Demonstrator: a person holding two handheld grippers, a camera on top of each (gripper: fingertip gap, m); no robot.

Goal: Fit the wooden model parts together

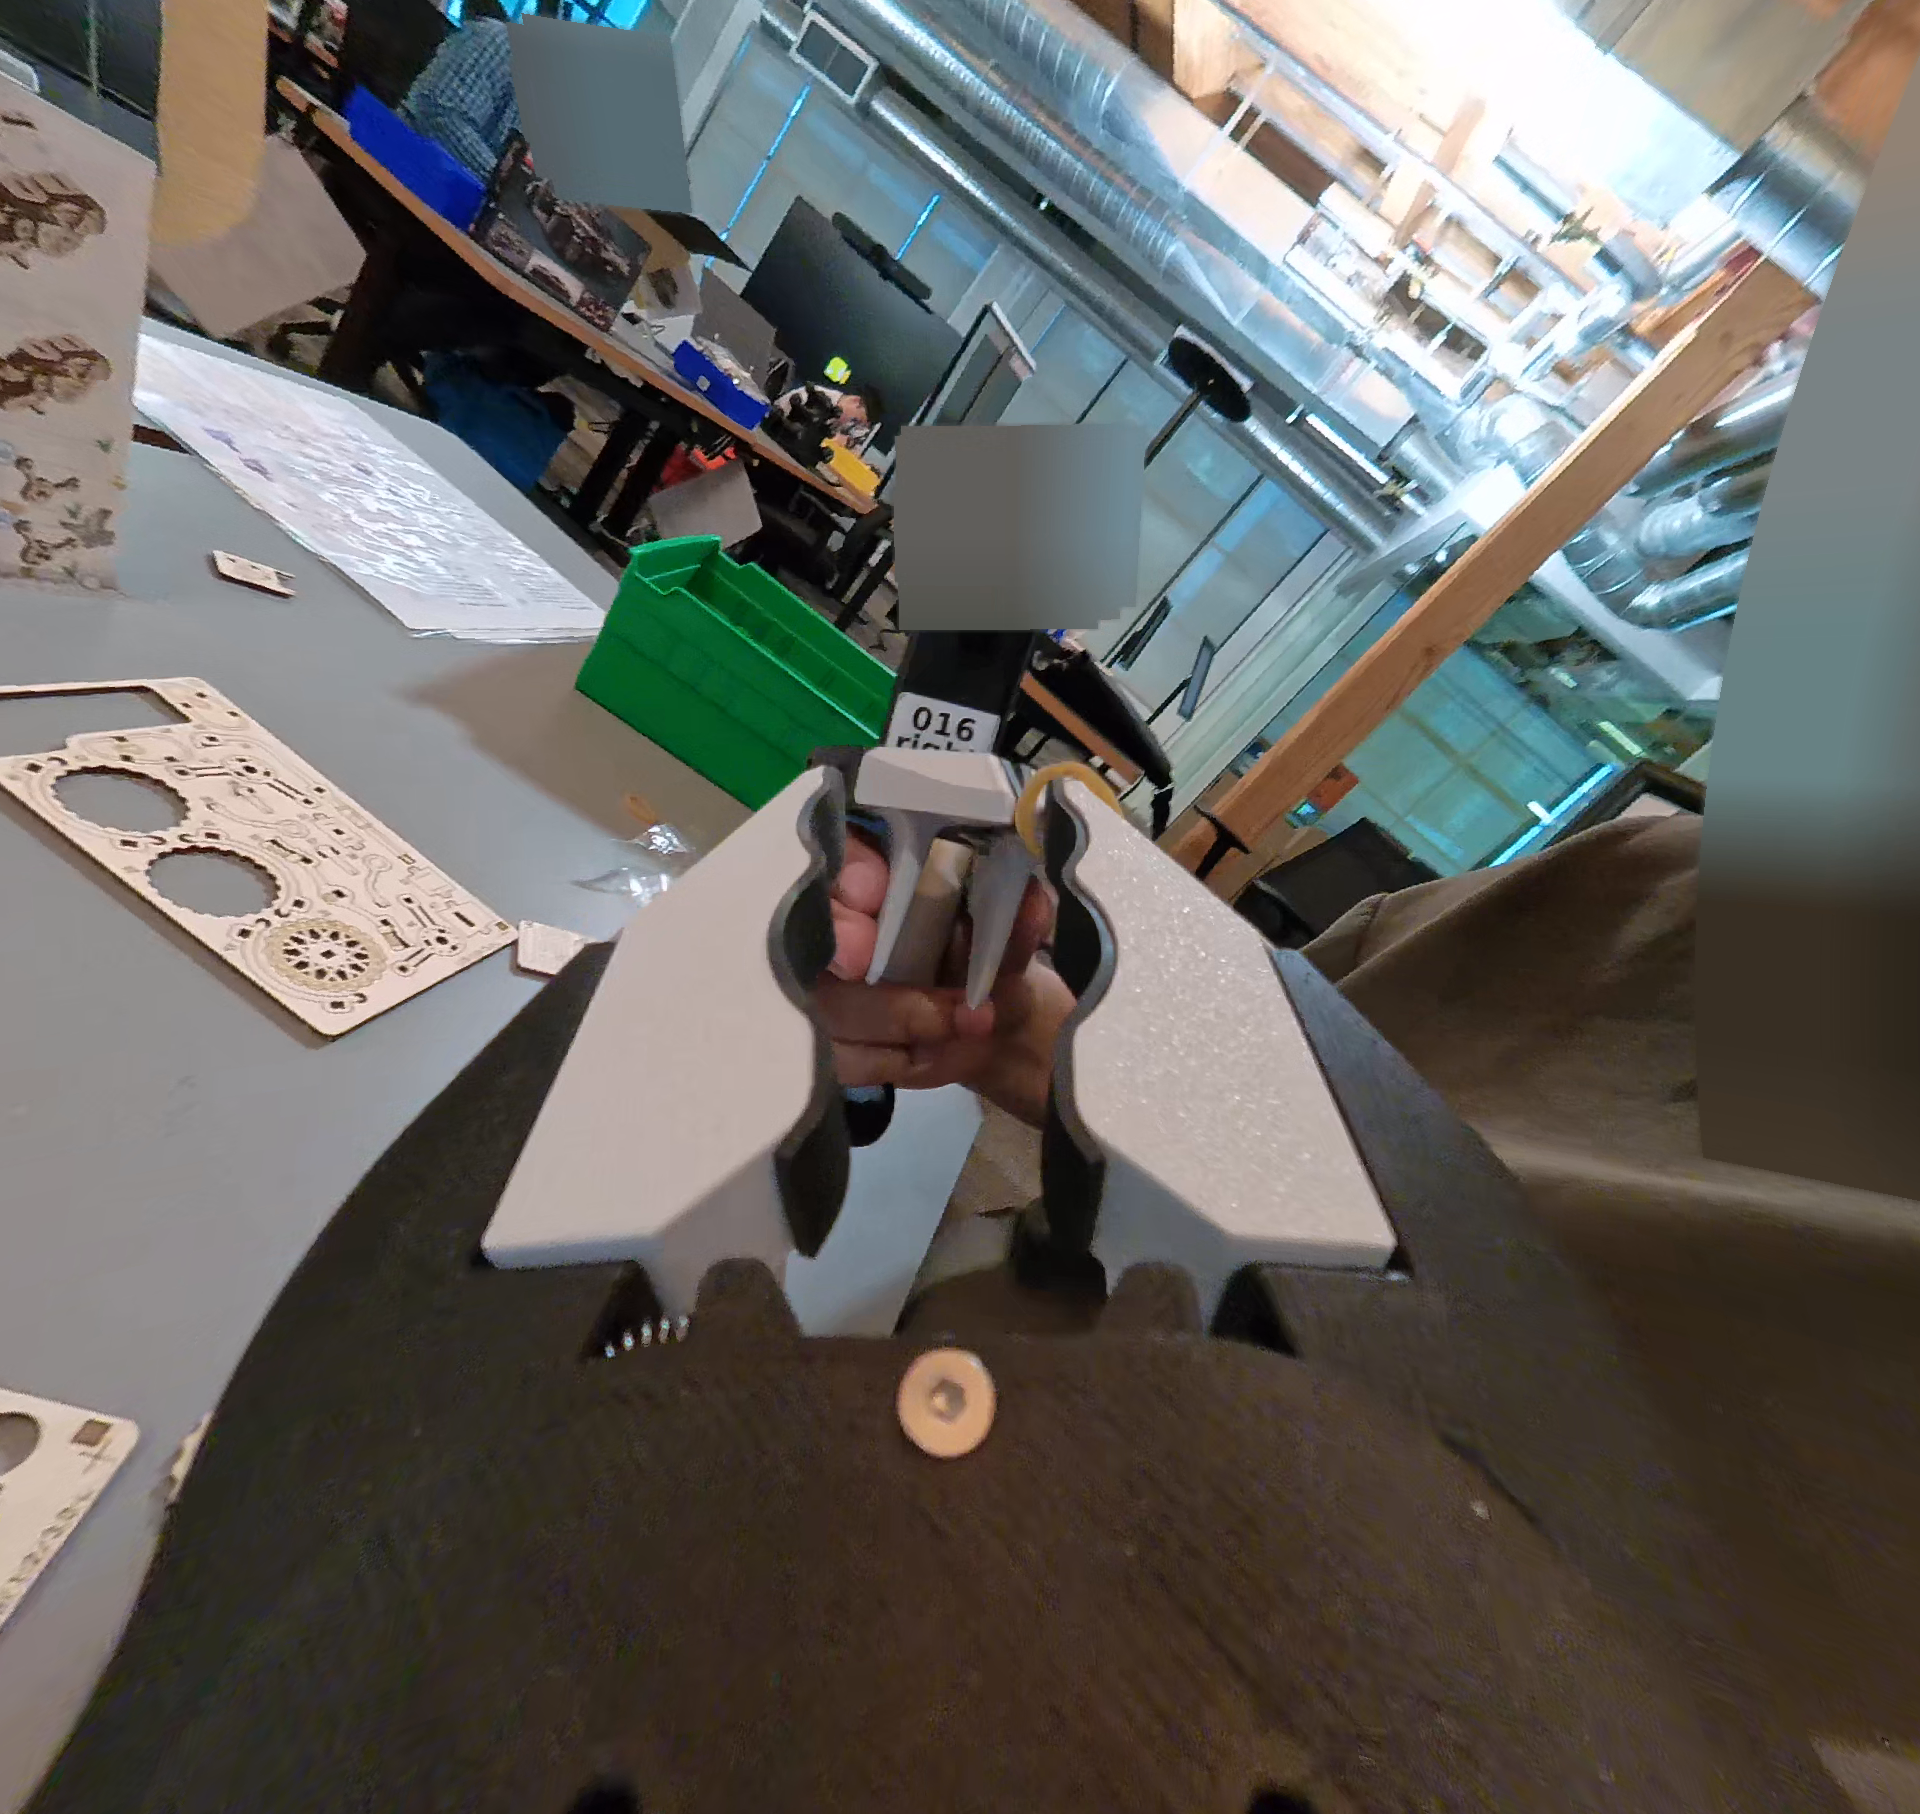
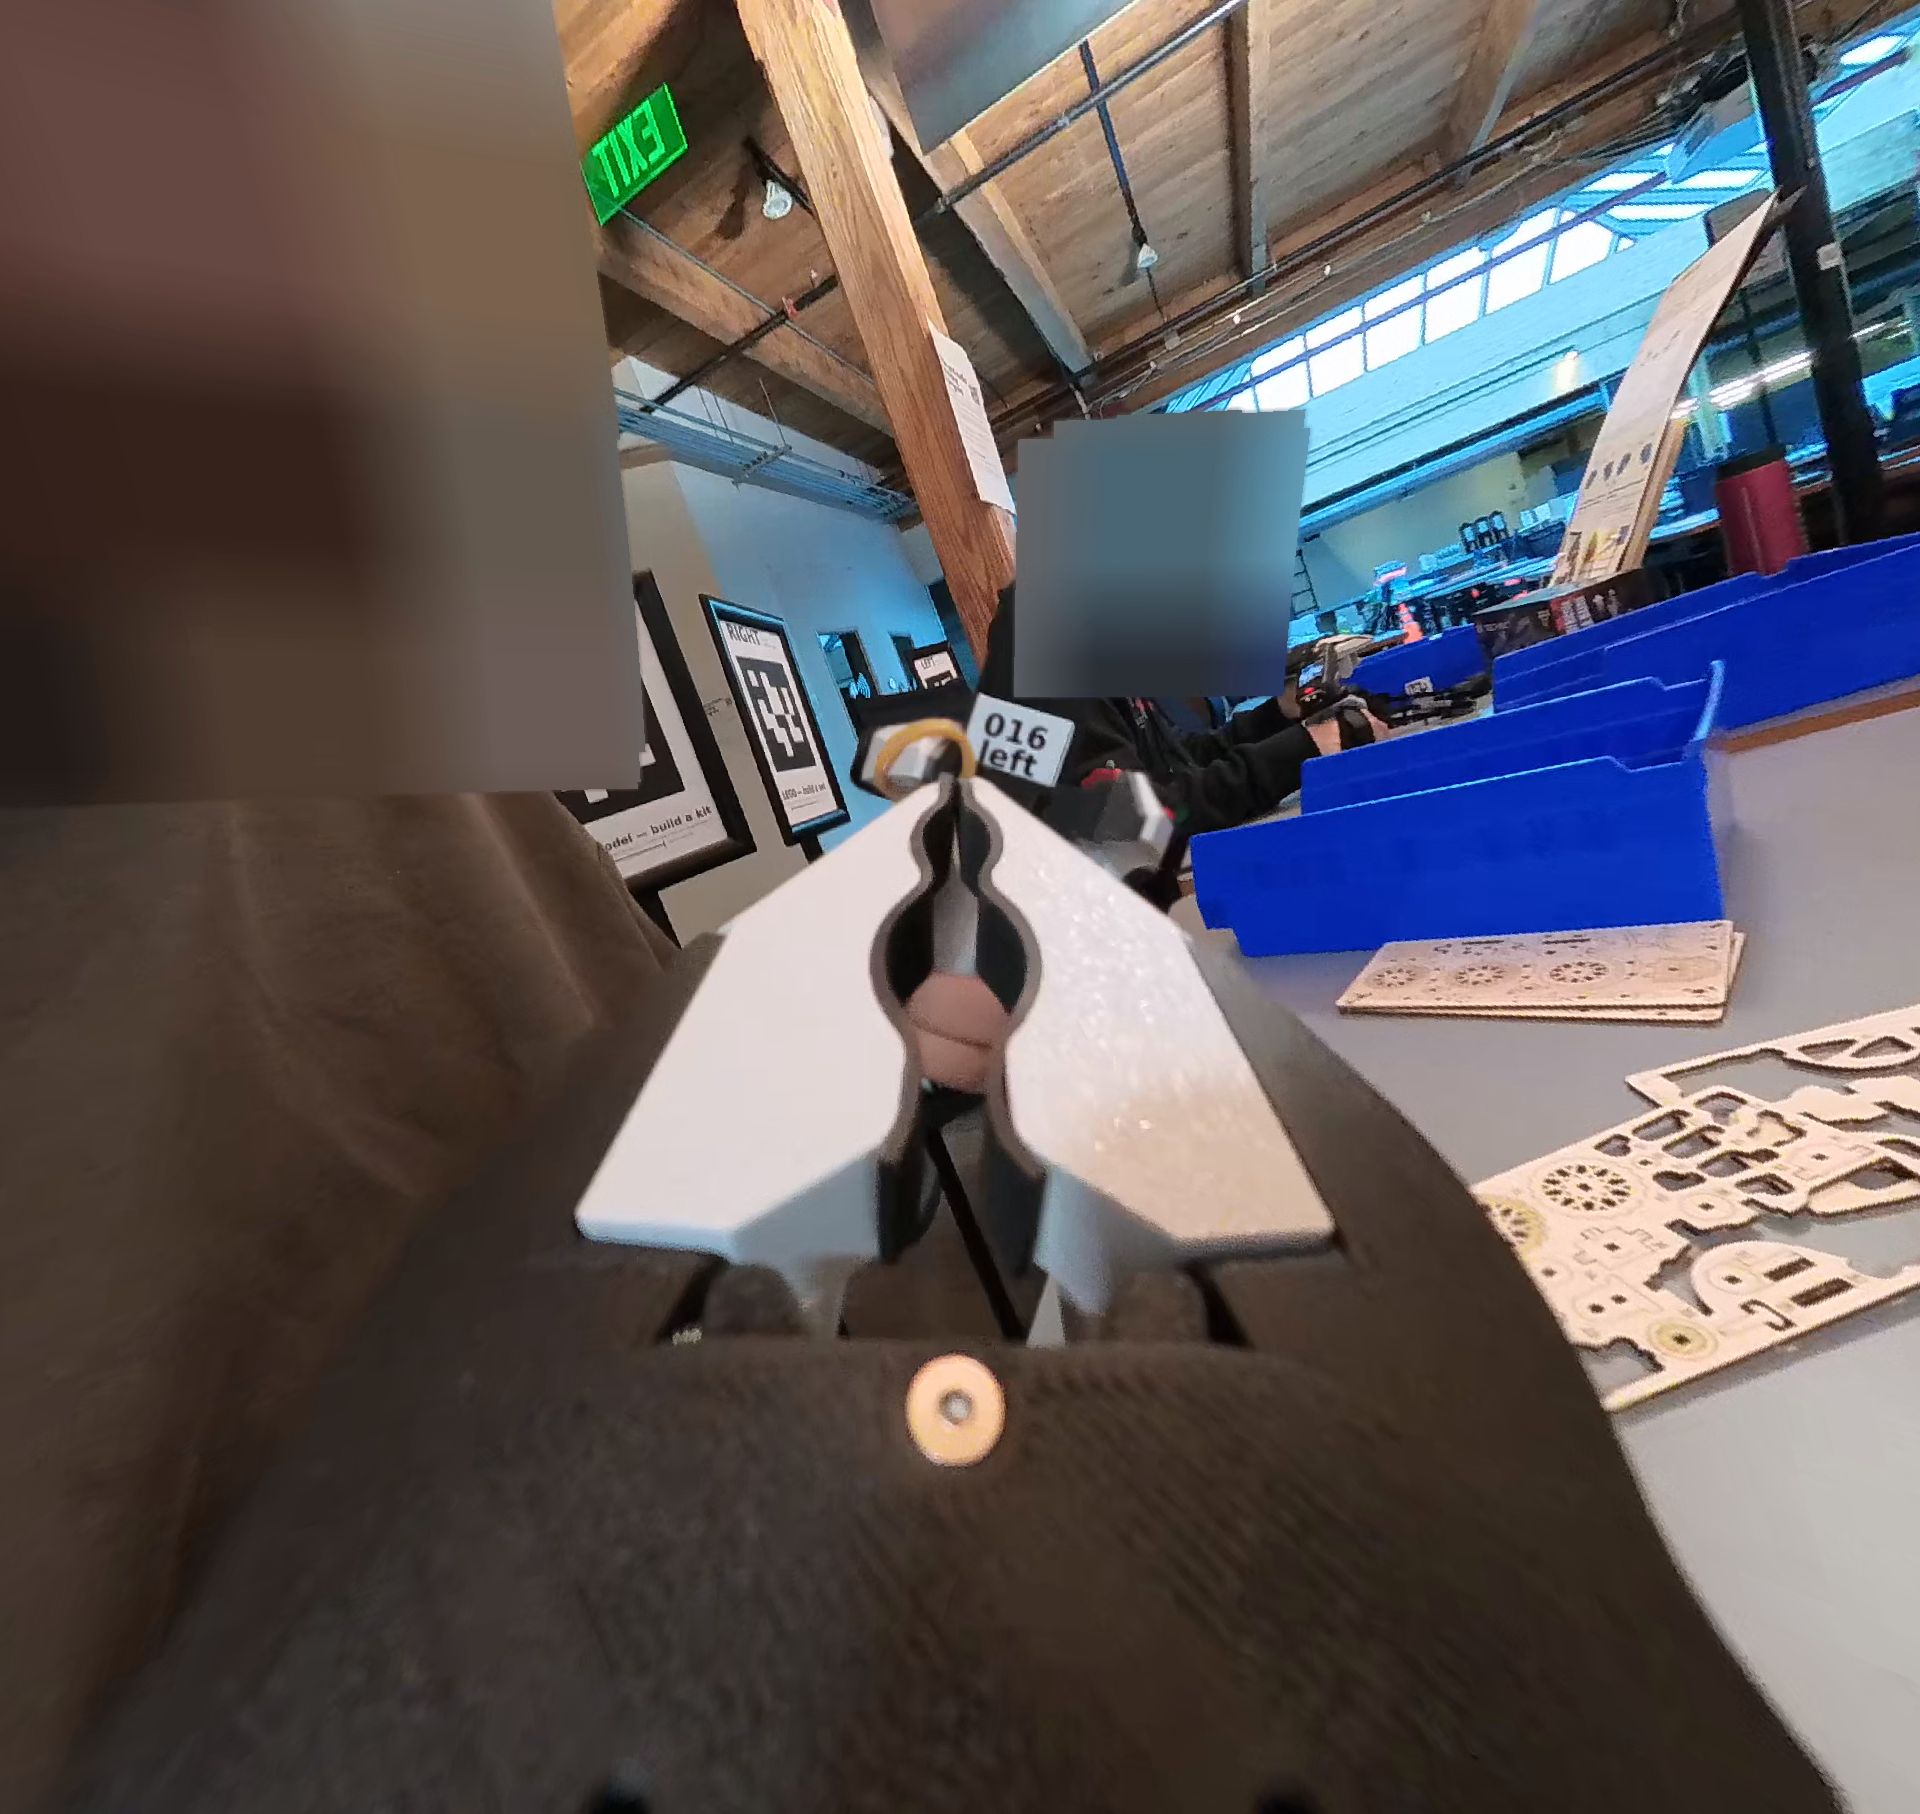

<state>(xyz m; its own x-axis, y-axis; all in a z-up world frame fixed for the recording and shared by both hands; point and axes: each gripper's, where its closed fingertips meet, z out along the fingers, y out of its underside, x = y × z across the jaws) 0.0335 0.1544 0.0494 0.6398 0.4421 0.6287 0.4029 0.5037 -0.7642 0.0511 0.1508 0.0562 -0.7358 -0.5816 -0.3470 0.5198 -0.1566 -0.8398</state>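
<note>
A laser-cut wooden parts sheet (image 1: 260, 860) lies flat on the grey table (image 1: 208, 1141), left of my left gripper (image 1: 940, 788), which is open. My right gripper (image 1: 940, 829) faces it between its fingers, held by a hand (image 1: 914, 1037). A yellow rubber band (image 1: 1051, 800) sits at the left gripper's right fingertip. In the right wrist view my right gripper (image 2: 951, 793) is shut tip to tip at the rubber band (image 2: 914, 746). The open left gripper (image 2: 1023, 782) is just beyond. More wooden sheets (image 2: 1714, 1214) lie to the right.
A green bin (image 1: 727, 663), an instruction sheet (image 1: 353, 497) and small loose wooden pieces (image 1: 252, 571) are on the table. Blue bins (image 2: 1455, 850) and a stack of wooden sheets (image 2: 1538, 980) stand at the right. A brown sleeve (image 2: 260, 1141) fills the left. The tips of both grippers are at nearly the same place.
</note>
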